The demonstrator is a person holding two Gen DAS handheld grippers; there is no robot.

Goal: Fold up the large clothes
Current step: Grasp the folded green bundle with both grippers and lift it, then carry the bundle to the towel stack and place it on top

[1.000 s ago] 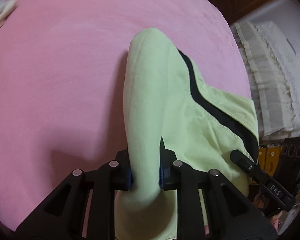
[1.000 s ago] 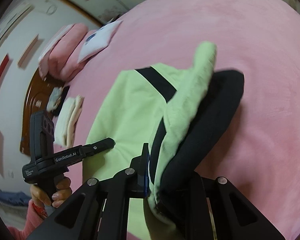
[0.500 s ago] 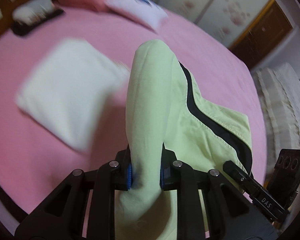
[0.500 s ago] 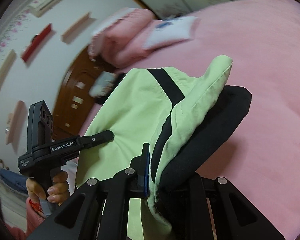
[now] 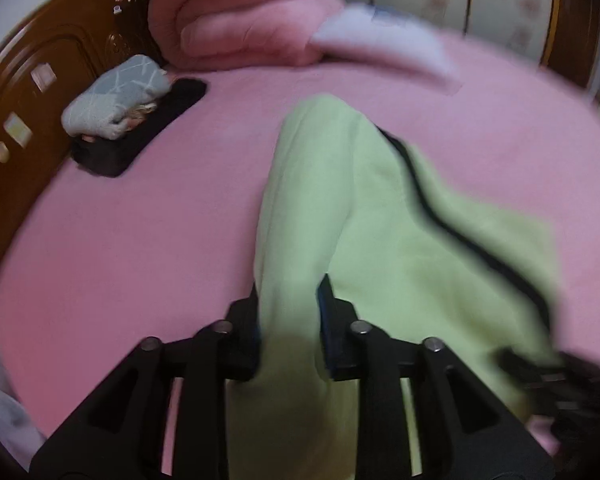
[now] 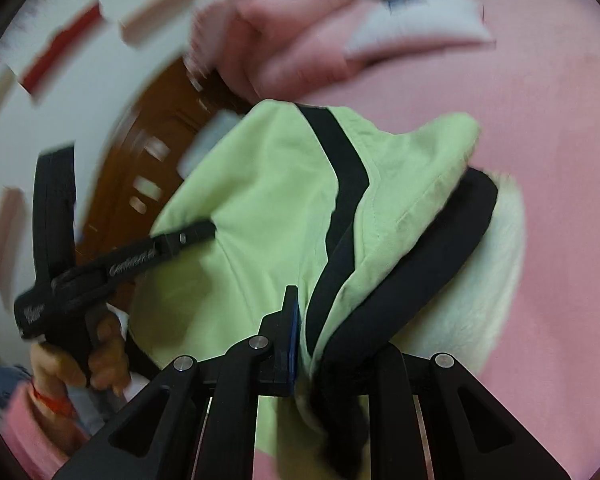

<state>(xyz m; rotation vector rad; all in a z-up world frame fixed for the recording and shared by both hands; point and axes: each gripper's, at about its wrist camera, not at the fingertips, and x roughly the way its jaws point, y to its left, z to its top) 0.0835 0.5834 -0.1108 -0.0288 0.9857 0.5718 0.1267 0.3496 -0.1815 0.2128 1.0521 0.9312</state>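
Observation:
A light green garment (image 5: 384, 240) with a black stripe hangs between both grippers above the pink bed (image 5: 140, 240). My left gripper (image 5: 290, 320) is shut on a thick green fold of it. My right gripper (image 6: 324, 344) is shut on the garment's (image 6: 260, 208) green and black edge; its right finger is hidden by cloth. In the right wrist view the left gripper (image 6: 188, 236) shows at left, pinching the garment's far side, with the person's hand (image 6: 100, 352) on its handle.
A wooden headboard (image 5: 16, 104) stands at the left. By it lie a grey bundle (image 5: 116, 96) on a black item (image 5: 140, 124), a folded pink quilt (image 5: 244, 20) and a white pillow (image 5: 384, 40). A white cloth (image 6: 480, 280) lies under the garment.
Both grippers have lifted and tilted toward the head of the bed with the garment held. The headboard and quilt have come into view; the white folded cloth has left the left view.

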